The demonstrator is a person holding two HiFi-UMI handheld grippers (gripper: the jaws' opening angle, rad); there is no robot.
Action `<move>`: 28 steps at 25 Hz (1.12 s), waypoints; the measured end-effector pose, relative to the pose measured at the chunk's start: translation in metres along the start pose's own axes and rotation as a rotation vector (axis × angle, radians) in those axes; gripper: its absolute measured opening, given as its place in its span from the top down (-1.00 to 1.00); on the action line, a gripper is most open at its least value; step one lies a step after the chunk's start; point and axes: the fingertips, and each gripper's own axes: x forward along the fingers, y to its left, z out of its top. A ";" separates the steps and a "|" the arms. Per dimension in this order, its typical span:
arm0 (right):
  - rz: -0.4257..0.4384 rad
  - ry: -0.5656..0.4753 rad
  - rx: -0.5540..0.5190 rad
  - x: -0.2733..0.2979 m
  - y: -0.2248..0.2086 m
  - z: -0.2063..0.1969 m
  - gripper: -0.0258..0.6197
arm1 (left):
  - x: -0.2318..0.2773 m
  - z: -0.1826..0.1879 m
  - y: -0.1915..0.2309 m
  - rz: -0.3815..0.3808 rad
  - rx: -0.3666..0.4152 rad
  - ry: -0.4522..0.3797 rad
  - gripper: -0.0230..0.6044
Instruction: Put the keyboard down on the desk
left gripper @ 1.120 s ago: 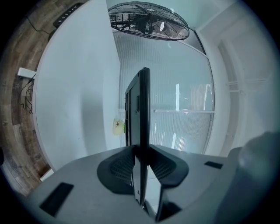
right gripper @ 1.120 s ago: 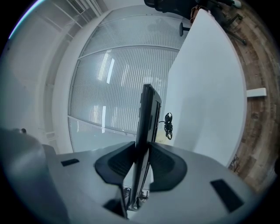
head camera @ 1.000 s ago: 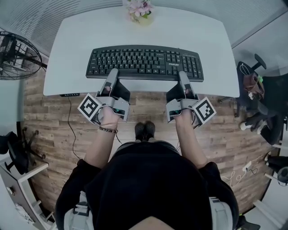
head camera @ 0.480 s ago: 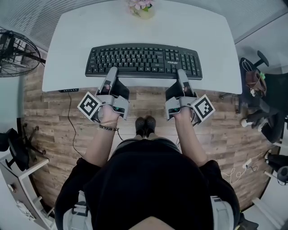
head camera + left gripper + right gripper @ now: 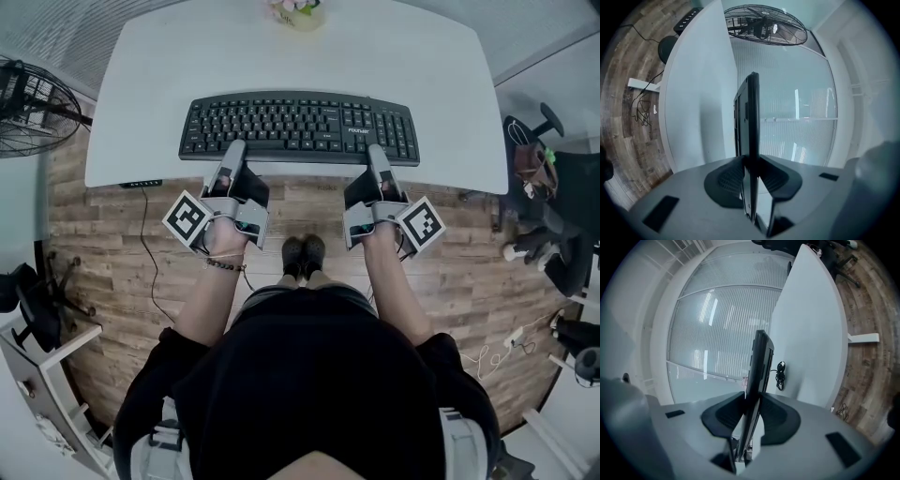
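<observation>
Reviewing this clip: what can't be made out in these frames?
- Whether the keyboard touches the desk: the head view looks from above, and the gripper views see it edge-on.
- Flower pot: cut off by the head view's top edge.
- Key lettering: too small in the head view.
- Dark bundle, right gripper view: too small to identify.

You ease the keyboard (image 5: 300, 127) slightly lower toward the desk (image 5: 150, 112), left gripper (image 5: 234, 147) and right gripper (image 5: 374, 150) sinking together; the flower pot (image 5: 298, 11) slides further past the head view's top edge.
</observation>
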 end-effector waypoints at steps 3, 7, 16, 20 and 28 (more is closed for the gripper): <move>0.002 0.002 -0.003 0.001 -0.001 0.001 0.60 | 0.000 -0.001 0.002 0.002 -0.005 -0.001 0.61; 0.000 0.005 -0.006 0.001 -0.002 0.000 0.61 | -0.002 -0.002 0.006 0.011 -0.020 -0.005 0.61; -0.006 0.015 -0.014 -0.005 -0.008 -0.003 0.61 | -0.008 -0.004 0.014 0.026 -0.014 0.004 0.62; -0.007 0.009 -0.010 -0.013 -0.012 -0.001 0.62 | -0.013 -0.011 0.019 0.034 -0.015 0.010 0.62; -0.014 0.019 -0.030 -0.038 -0.032 -0.007 0.62 | -0.033 -0.022 0.039 0.044 -0.012 0.025 0.62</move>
